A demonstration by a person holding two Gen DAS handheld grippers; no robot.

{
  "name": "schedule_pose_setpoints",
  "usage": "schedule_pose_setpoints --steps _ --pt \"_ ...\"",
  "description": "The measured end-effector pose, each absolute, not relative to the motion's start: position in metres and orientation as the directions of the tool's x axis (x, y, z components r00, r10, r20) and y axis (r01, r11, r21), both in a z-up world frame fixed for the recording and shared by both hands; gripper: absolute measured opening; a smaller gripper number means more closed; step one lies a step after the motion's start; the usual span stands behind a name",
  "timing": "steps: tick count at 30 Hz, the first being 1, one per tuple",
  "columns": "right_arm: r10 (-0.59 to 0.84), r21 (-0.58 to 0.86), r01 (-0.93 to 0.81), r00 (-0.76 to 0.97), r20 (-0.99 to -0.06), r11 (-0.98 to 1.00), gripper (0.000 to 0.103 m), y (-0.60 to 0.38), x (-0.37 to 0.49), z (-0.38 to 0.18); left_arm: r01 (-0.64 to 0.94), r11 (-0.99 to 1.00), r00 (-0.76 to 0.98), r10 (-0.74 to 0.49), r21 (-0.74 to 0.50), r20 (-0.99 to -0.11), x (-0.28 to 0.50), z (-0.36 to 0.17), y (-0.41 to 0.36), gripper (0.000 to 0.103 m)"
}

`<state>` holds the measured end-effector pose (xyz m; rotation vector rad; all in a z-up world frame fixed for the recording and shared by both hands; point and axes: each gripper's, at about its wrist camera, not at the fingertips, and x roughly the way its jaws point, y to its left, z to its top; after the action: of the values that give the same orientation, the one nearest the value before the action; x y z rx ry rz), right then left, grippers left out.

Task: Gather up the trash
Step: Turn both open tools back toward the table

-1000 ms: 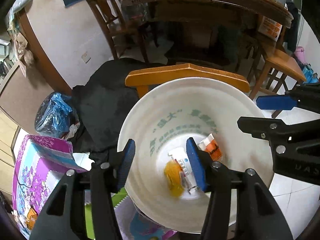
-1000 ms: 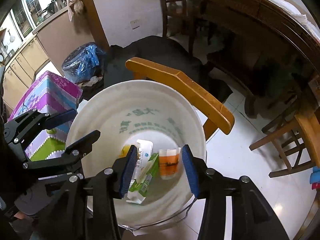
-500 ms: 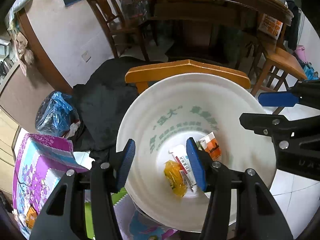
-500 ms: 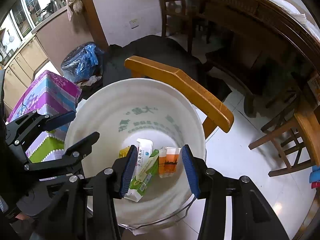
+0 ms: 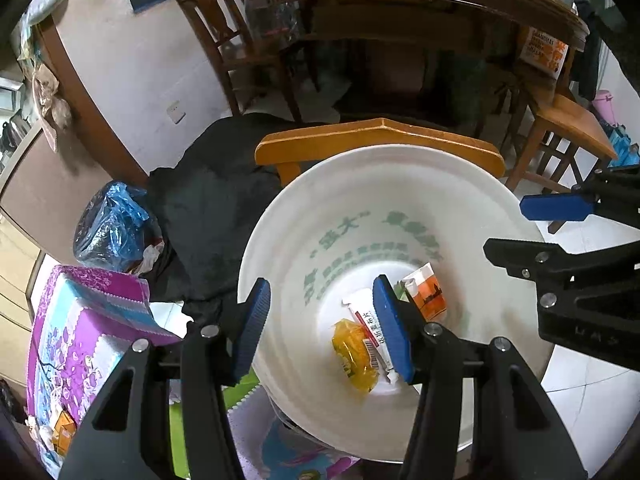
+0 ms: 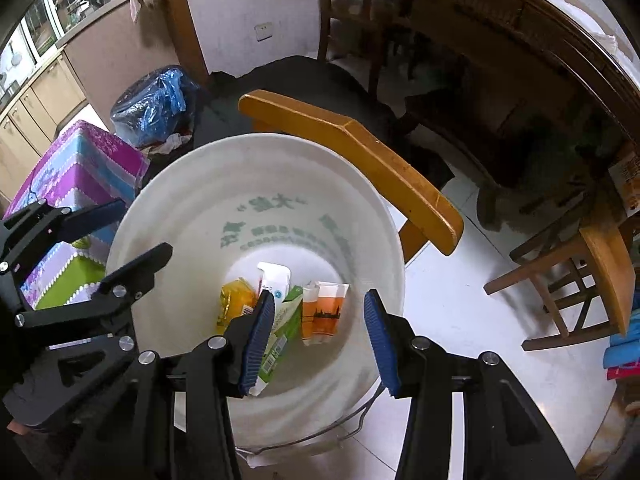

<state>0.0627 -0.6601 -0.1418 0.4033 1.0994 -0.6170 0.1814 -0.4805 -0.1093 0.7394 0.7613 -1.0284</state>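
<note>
Trash is sitting at the bottom of the white bucket [image 6: 256, 208]: yellow wrapper [image 6: 234, 306], white packet [image 6: 274, 278], green carton [image 6: 282, 328], orange packet [image 6: 322, 312]. The carton's long axis runs toward my right gripper [image 6: 318, 338]. Both that and my left gripper [image 5: 322, 326] are spread wide, holding nothing. My worry is clipping the rim and tipping it.
</note>
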Motion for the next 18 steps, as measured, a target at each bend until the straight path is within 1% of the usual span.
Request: schedule_pose_setpoints --steps 7,11,14,16,18 --pt "-0.287 -0.046 0.651 0.27 -0.919 0.758 0.049 -0.659 0.066 -0.148 0.917 0.352 0.345 -0.464 0.187 -0.816 0.18 -0.108 -0.478 0.053" --pt "-0.295 -0.063 0.644 0.26 -0.92 0.762 0.053 -0.655 0.069 -0.153 0.9 0.408 0.351 -0.474 0.152 -0.807 0.185 -0.109 -0.472 0.053" --pt "-0.3 -0.062 0.637 0.274 -0.914 0.769 0.053 -0.651 0.071 -0.151 0.893 0.428 0.352 -0.477 0.137 -0.806 0.19 -0.109 -0.468 0.053" --pt "-0.308 -0.065 0.634 0.282 -0.909 0.771 0.053 -0.648 0.071 -0.149 0.895 0.42 0.354 -0.467 0.149 -0.811 0.188 -0.109 -0.467 0.053" --pt "-0.316 -0.064 0.633 0.295 -0.902 0.772 0.053 -0.646 0.071 -0.146 0.886 0.416 0.402 -0.478 0.202 -0.781 0.182 -0.104 -0.466 0.053"
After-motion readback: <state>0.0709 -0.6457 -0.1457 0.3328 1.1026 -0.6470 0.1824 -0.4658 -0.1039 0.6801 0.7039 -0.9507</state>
